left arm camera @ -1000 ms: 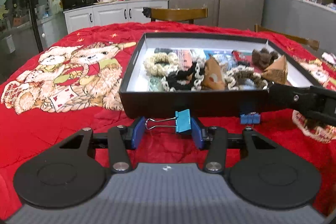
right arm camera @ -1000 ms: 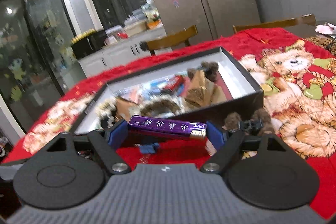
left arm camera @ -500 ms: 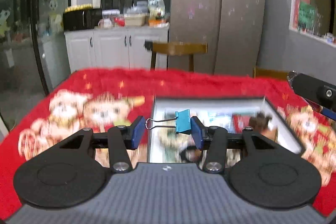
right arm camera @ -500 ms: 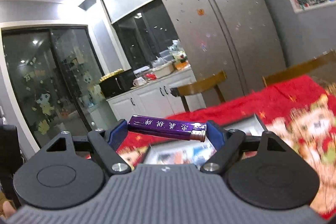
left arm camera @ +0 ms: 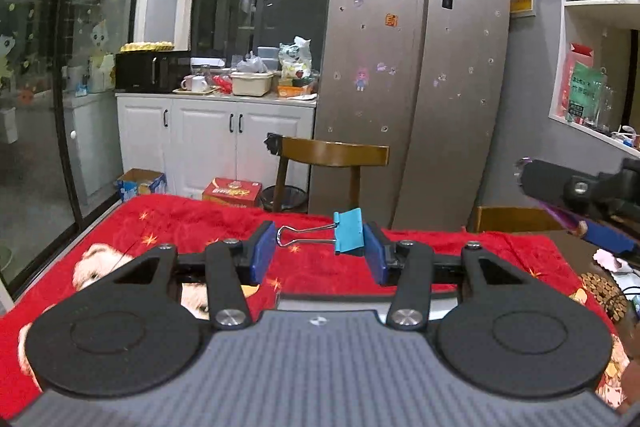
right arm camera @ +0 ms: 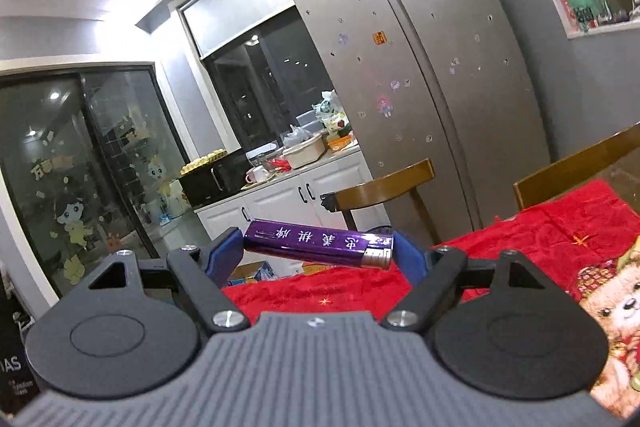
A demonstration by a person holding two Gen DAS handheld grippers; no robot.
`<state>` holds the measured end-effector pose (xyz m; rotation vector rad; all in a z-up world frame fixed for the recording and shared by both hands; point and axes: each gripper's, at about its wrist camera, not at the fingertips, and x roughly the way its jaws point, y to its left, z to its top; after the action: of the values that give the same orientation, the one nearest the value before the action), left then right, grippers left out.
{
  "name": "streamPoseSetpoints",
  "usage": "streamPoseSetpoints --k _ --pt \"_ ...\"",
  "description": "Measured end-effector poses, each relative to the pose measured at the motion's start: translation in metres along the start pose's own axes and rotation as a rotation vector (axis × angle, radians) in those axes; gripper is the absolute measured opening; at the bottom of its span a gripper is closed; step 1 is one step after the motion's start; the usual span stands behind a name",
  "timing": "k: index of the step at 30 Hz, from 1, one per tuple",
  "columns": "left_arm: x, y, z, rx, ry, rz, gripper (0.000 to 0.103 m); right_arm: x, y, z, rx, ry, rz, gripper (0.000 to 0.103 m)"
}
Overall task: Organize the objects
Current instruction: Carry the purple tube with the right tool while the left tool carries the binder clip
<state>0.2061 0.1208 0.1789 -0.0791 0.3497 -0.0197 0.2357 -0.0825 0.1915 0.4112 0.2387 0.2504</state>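
My left gripper [left arm camera: 320, 245] is shut on a blue binder clip [left arm camera: 348, 235], held sideways with its wire handle pointing left, high above the red table cover [left arm camera: 200, 223]. My right gripper [right arm camera: 318, 253] is shut on a purple lighter [right arm camera: 320, 243], held crosswise with its metal cap to the right. The right gripper also shows at the right edge of the left wrist view [left arm camera: 580, 195]. Only a sliver of the black box's far rim [left arm camera: 360, 301] shows behind the left gripper body; its contents are hidden.
A wooden chair [left arm camera: 332, 157] stands at the table's far edge, with a second chair back [left arm camera: 512, 219] to the right. A steel fridge [left arm camera: 416, 75] and white cabinets [left arm camera: 208, 139] are behind. The red bear-print cover [right arm camera: 560, 247] spans the table.
Both grippers have risen and tilted up from the black box, still holding the clip and the lighter. The box and its contents have dropped out of view.
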Motion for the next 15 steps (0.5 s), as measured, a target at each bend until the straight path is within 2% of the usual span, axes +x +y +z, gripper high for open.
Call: streamPoseSetpoints --k 7,12,15 --pt "0.047 -0.003 0.016 -0.003 -0.016 0.009 0.054 0.040 -0.001 0.004 0.004 -0.005 -0.019 0.081" --pt "0.083 0.004 0.010 0.005 0.051 -0.046 0.054 0.060 -0.016 -0.014 0.057 0.012 0.001 0.081" --pt "0.104 0.013 0.000 0.015 0.079 -0.033 0.054 0.075 -0.020 -0.023 0.029 0.067 -0.050 0.081"
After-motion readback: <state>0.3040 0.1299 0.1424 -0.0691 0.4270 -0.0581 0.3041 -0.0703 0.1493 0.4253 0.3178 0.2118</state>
